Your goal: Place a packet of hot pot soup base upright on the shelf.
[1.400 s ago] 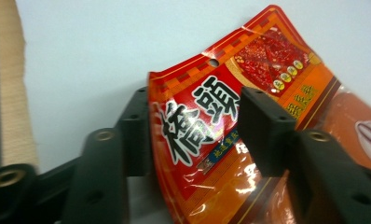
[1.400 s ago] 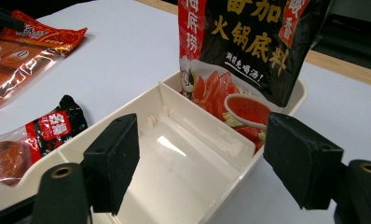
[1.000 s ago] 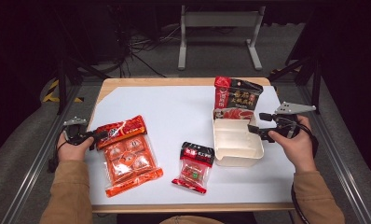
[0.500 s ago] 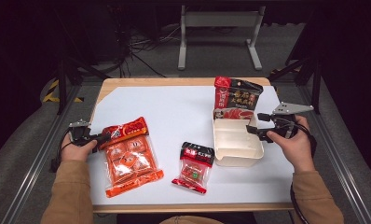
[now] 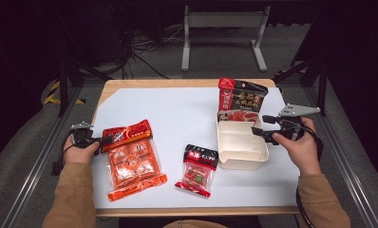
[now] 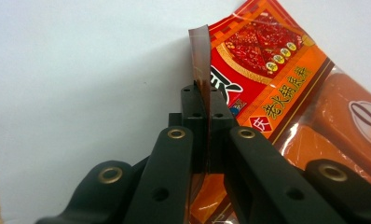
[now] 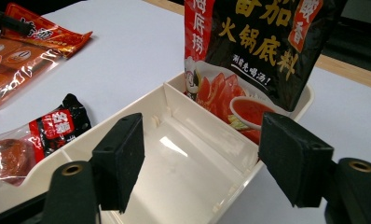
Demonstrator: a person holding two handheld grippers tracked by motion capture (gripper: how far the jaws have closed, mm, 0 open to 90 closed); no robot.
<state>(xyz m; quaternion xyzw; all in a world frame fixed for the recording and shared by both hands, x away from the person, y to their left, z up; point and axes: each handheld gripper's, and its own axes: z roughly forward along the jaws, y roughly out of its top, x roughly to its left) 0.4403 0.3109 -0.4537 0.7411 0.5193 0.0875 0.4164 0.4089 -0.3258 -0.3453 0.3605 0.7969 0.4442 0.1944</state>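
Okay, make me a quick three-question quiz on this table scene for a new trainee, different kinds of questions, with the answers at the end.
1. True or false: the left gripper has its jaws closed on an edge of the large orange packet.
2. Where does the black and red pouch stand? A) flat on the white mat B) upright in the far compartment of the cream tray C) in the person's hand
3. In a few words: how do the jaws of the right gripper stand relative to the tray?

Key
1. True; the jaws have just been closing and now pinch the packet's edge.
2. B
3. Apart, one on each side of the tray's rim, not pressing it.
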